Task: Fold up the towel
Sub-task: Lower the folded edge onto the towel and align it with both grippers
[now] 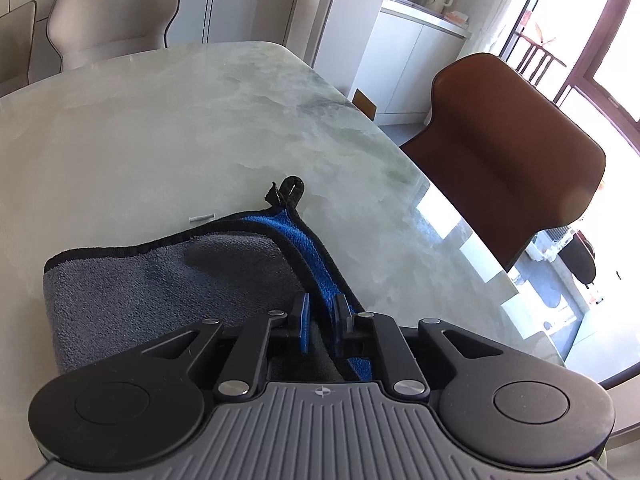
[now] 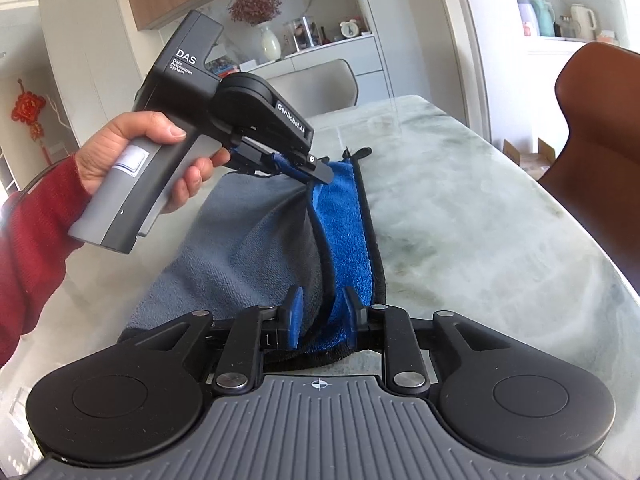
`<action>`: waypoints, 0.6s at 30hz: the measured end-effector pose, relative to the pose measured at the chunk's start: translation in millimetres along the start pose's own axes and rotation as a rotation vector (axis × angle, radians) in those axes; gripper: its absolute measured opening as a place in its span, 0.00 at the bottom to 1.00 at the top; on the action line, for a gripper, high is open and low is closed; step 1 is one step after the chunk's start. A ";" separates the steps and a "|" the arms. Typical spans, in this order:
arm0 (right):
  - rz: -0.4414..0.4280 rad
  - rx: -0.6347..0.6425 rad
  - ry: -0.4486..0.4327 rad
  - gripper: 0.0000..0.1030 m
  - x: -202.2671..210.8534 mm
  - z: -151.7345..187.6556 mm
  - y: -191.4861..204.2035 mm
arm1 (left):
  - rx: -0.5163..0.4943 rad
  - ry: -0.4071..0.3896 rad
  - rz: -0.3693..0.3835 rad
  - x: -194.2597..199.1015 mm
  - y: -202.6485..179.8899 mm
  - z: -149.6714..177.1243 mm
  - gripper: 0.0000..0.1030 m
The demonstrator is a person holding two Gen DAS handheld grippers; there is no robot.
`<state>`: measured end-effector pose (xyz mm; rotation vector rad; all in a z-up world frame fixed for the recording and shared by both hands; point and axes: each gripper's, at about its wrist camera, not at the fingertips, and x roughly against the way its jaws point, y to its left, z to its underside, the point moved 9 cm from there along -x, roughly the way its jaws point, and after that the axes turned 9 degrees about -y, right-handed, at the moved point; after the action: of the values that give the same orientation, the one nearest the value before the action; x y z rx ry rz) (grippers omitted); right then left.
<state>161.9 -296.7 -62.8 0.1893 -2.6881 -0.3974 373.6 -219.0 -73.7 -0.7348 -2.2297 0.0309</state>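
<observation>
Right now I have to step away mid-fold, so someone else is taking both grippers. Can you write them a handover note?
Left gripper: shut on the towel's far edge, holding it tented up off the table.
Right gripper: jaws apart around the near edge; the pads do not seem to press it.
Towel: on the marble table, grey side folded over the blue, with a blue strip showing along one side.
Done: one fold looks laid.
Left: release the left grip, square the edges to cover the blue strip, and probably fold again.
</observation>
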 end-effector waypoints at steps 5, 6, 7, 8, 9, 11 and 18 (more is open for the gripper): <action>-0.020 -0.013 0.023 0.22 -2.8 2.8 1.3 | 0.028 0.008 0.000 -5.0 1.4 0.3 0.09; -0.023 -0.017 0.028 0.22 -3.1 3.1 1.0 | 0.031 0.009 0.001 -5.4 2.0 0.5 0.09; -0.027 -0.024 0.033 0.22 -3.5 3.5 0.7 | 0.033 0.009 0.001 -5.5 2.4 0.7 0.09; -0.039 -0.041 0.042 0.22 -4.3 3.9 0.0 | 0.035 0.009 0.001 -5.6 2.8 0.7 0.09; -0.046 -0.049 0.045 0.22 -4.7 3.7 -0.6 | 0.036 0.009 0.000 -5.7 3.1 0.6 0.09; -0.047 -0.043 0.051 0.22 -5.1 2.6 -0.6 | 0.033 0.007 0.000 -5.6 3.0 0.0 0.09; -0.059 -0.025 0.055 0.24 -10.9 -1.0 4.7 | 0.033 0.000 0.000 -4.5 2.8 -1.0 0.09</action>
<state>171.9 -290.4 -64.6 0.2693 -2.6276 -0.4375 378.1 -219.3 -76.6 -0.7172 -2.2241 0.0671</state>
